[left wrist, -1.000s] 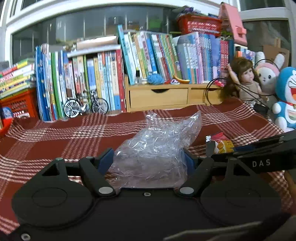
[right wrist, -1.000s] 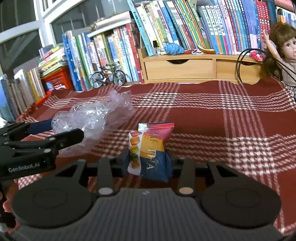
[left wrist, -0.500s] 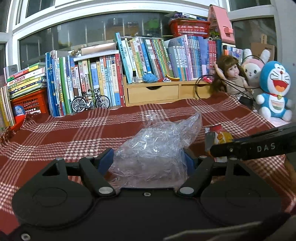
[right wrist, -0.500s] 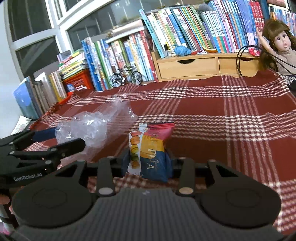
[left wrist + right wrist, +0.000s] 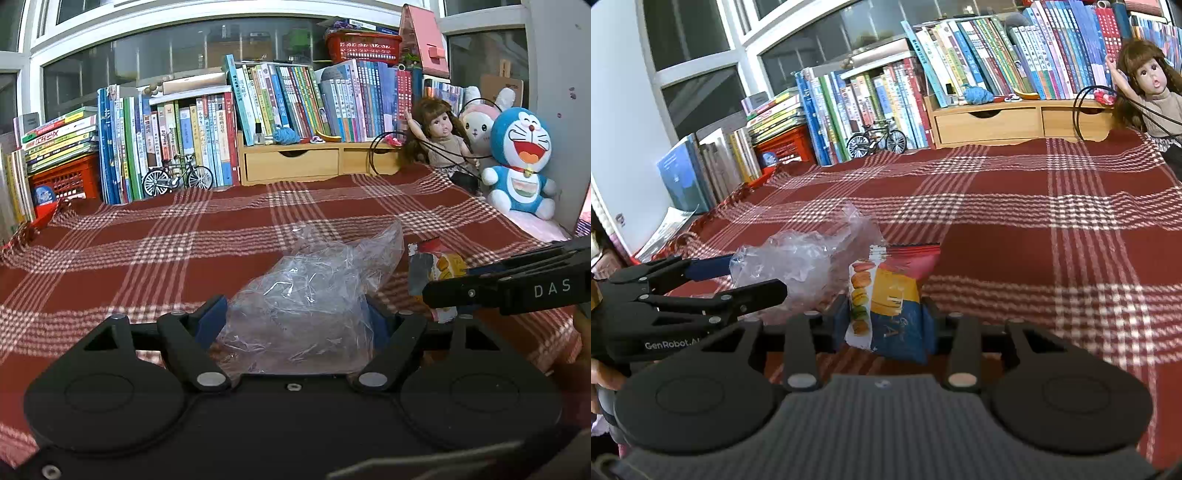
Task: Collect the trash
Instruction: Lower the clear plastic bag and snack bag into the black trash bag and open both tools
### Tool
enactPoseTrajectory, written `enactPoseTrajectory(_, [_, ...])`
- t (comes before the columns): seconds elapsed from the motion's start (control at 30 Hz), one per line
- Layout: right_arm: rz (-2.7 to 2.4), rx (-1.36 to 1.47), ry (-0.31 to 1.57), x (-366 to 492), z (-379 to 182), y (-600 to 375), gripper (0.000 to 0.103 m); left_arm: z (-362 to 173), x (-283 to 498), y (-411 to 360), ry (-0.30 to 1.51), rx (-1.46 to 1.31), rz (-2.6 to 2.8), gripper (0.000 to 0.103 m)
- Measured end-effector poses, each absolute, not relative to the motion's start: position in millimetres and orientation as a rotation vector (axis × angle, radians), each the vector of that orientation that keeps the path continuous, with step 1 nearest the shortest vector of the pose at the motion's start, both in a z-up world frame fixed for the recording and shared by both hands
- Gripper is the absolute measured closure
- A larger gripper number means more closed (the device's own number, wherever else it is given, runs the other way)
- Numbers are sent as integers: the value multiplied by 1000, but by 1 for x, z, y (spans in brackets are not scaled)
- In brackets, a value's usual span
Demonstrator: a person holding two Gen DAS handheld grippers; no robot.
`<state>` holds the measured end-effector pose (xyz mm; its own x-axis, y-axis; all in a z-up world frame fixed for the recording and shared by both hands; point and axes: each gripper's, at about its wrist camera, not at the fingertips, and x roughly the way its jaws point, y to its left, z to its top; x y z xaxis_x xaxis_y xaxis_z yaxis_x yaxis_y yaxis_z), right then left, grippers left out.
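Red plaid cloth (image 5: 184, 258) is lying bare across the worktop up to the books (image 5: 184, 140) and plush toys (image 5: 517, 158) bordering it. Left gripper (image 5: 295, 317) fingers are clamping a crumpled clear plastic bag (image 5: 314, 295); right gripper (image 5: 886, 321) fingers are squeezing a macaron snack packet (image 5: 890, 306) just beside it.

Left fingertips (image 5: 364, 317) buried behind clear bag (image 5: 310, 314). Wrapper (image 5: 439, 269) half covered by right gripper (image 5: 428, 291) in left view. Book (image 5: 827, 107) titles too small to read. Doll (image 5: 1152, 92) cropped at right edge.
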<state>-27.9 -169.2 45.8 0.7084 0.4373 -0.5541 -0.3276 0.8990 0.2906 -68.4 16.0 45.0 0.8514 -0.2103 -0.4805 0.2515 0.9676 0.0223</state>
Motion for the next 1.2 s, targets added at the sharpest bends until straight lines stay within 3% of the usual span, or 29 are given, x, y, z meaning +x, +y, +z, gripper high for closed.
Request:
enactPoseTrajectory(0.93, [571,134,749,-155,11,-143,56,21,-220,35,623,-16,-252,28])
enactPoseTrajectory(1.2, [558,179,875,-161,-28,-139,56,-18,-231,34,779,5,-220,29])
